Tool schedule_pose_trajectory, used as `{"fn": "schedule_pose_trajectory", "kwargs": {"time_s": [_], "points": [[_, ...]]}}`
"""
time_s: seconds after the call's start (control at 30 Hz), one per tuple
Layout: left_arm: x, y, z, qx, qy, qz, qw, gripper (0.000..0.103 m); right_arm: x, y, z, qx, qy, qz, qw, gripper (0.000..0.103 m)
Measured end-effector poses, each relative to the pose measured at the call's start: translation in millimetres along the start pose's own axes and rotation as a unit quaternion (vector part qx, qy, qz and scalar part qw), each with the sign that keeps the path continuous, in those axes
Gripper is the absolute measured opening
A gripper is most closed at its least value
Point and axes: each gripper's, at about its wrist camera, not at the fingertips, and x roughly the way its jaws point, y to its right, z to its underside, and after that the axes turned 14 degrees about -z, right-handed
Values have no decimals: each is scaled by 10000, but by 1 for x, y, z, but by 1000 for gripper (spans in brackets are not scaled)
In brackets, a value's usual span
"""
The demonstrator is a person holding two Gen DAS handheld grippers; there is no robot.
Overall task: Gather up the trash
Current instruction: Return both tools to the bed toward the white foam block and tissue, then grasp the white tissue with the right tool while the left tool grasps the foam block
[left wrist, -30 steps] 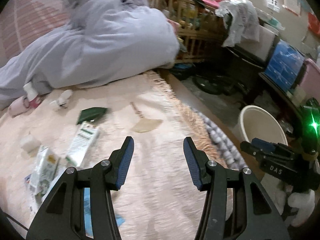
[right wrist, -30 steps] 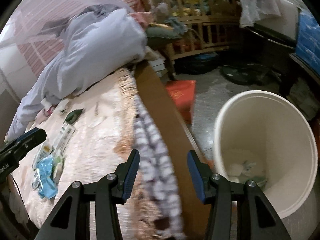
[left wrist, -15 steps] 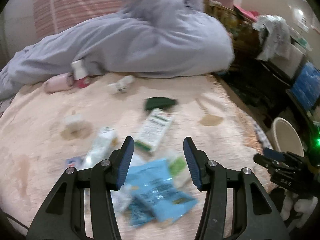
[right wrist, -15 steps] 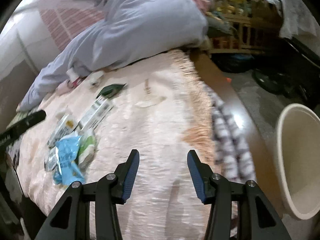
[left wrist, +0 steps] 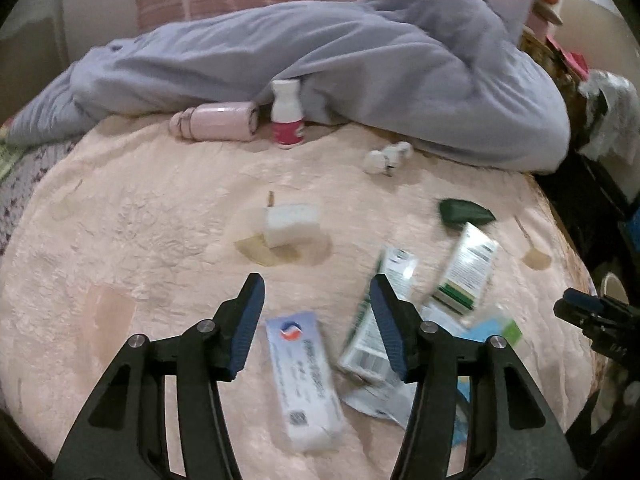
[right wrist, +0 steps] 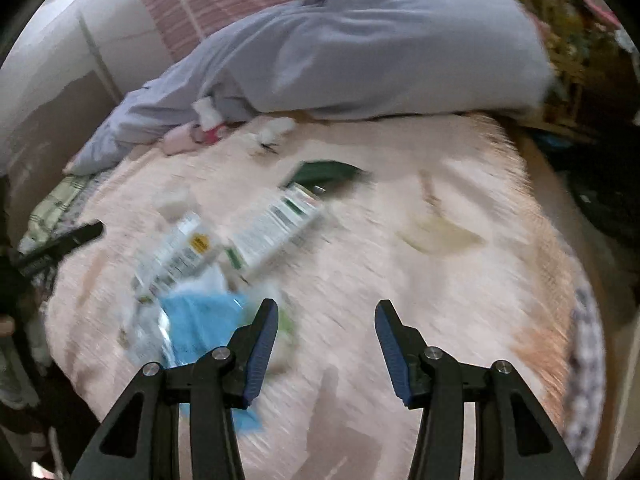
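The left hand-held gripper (left wrist: 316, 320) is spread wide and holds nothing. It hangs over a white packet (left wrist: 304, 380) with a red and blue mark, which lies flat on the pink bed cover (left wrist: 140, 220). The packet looks light, thin and bendy, so I think it is best pinched across its narrow middle. It may be slippery.

The right hand-held gripper (right wrist: 326, 340) is spread too, and empty. A crinkly blue wrapper (right wrist: 200, 320) lies just beside its left finger. That one looks soft and very light.

Two flat green and white boxes (left wrist: 464, 272) lie close to the packet, and one touches it, so they could get bumped. A white foam block (left wrist: 292, 224), a dark green pouch (left wrist: 464, 212), a pink bottle (left wrist: 286, 114) and a grey blanket (left wrist: 360, 60) are farther back.
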Motion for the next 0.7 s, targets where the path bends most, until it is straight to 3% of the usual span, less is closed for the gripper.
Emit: {"fn": "schedule_pose_trajectory", "kwargs": {"time_s": [0.3, 0.53, 0.7], "points": [[78, -24, -26, -242, -344, 100, 9991, 58, 88, -29, -86, -162, -119, -382, 9991, 50], [106, -26, -39, -267, -318, 408, 9983, 58, 172, -23, -161, 270, -259, -432, 9984, 52], [127, -17, -44, -14, -267, 476, 9985, 59, 222, -18, -198, 446, -277, -407, 9978, 52]]}}
